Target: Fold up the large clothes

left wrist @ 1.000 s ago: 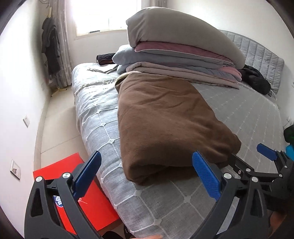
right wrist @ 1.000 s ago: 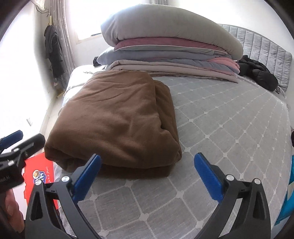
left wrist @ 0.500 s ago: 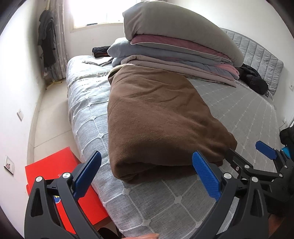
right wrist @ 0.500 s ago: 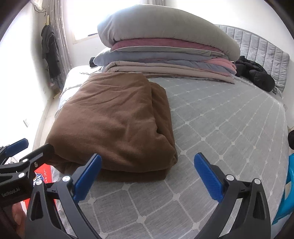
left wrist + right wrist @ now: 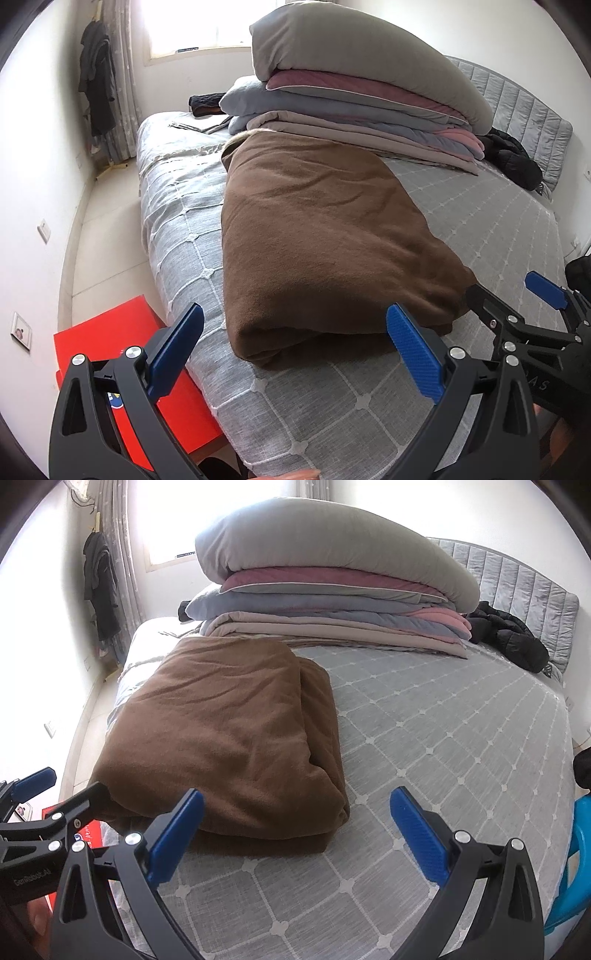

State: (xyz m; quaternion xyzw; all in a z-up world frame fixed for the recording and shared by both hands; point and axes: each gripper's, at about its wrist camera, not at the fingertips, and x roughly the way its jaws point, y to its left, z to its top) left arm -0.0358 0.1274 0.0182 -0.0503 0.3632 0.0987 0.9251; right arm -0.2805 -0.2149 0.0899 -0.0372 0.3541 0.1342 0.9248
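Left wrist view: the left tool [image 5: 293, 347] is spread wide and empty, hovering near the front edge of the folded brown fleece blanket [image 5: 325, 236] lying on the grey quilted bed [image 5: 177, 206]. A red box [image 5: 122, 354] sits beside the bed.

Right wrist view: the right tool [image 5: 295, 830] is likewise spread and empty, just in front of the brown blanket's [image 5: 229, 738] near right corner. A stack of folded bedding [image 5: 332, 602] lies behind it.

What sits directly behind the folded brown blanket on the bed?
A stack of folded quilts, topped by a thick grey one, lies right behind the brown blanket, on the grey bedspread. Whether they touch is hidden by the blanket's far edge.
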